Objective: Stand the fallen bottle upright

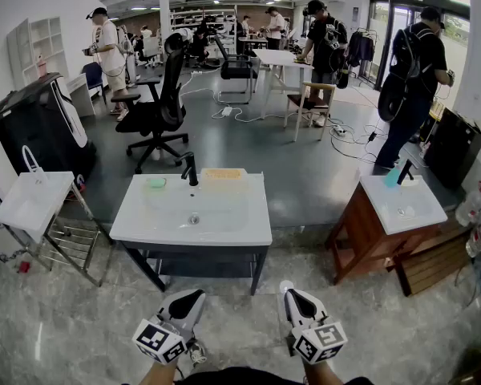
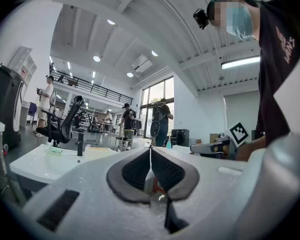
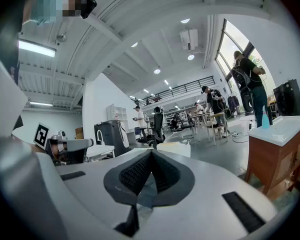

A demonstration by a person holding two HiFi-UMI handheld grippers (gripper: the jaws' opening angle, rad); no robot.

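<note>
Bottle (image 3: 264, 119): blue, standing on wood-based sink (image 3: 289, 125) | left gripper (image 1: 194, 296): fingers together, empty | right gripper (image 1: 289, 292): fingers together, empty

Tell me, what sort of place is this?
Likely a big open lab or workshop hall, not a bathroom: a sink stands free on the floor, an office chair and a desk stand behind it, and cables trail across the ground.

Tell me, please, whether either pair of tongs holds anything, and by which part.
Nothing is held: left tongs and right tongs are both shut, empty.
</note>
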